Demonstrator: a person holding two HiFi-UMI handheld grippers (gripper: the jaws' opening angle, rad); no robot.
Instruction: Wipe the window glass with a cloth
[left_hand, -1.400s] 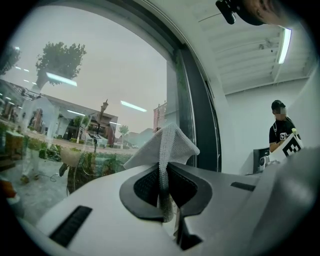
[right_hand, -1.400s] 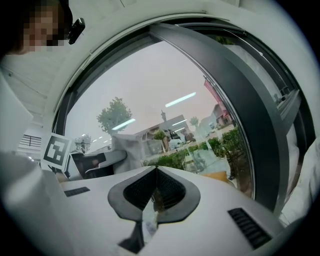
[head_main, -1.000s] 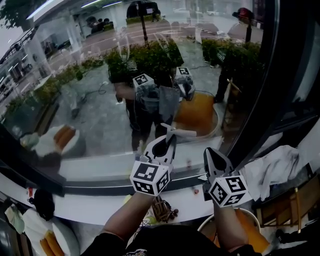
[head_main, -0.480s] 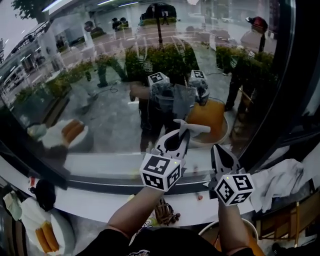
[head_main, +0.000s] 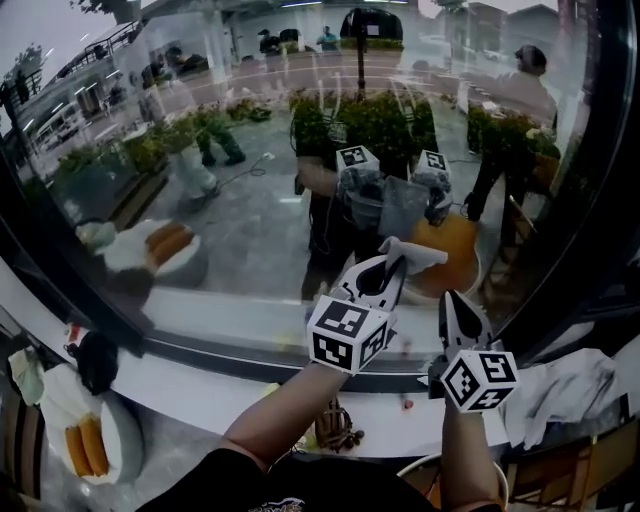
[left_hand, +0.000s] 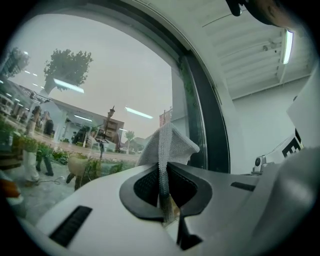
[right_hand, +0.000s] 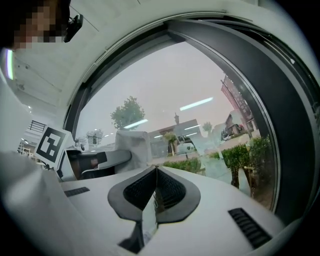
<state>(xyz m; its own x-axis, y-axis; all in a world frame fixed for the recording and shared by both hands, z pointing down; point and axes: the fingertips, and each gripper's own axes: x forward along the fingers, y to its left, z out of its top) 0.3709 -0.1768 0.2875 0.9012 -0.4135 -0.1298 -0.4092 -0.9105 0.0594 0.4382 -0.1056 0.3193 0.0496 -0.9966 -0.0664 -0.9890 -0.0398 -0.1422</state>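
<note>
Left tongs (head_main: 388, 263) (left_hand: 163, 167): raised towards the window glass (head_main: 230, 200), jaws clamped on a pale grey knitted cloth (head_main: 413, 254) (left_hand: 169, 144). A folded edge of the cloth runs down between the two dark pads, and the rest bunches up past the tips.

In the head view the cloth sits close to the pane, low down and right of centre, just beside the dark window frame (head_main: 590, 190). I cannot tell whether it touches the glass. Both grippers and the cloth are mirrored in the pane above.

Right tongs (head_main: 455, 300) (right_hand: 156, 168): jaws together at the tips, nothing between them. They are held lower than the left pair, to its right, and also point at the glass. The right gripper view catches the left tongs with the cloth (right_hand: 133, 146) off to one side.

White windowsill (head_main: 190, 372) runs below the pane. A second pale cloth (head_main: 560, 392) lies crumpled at the far right. A white plate (head_main: 118, 450) at lower left carries orange stick-shaped food (head_main: 82, 448).
</note>
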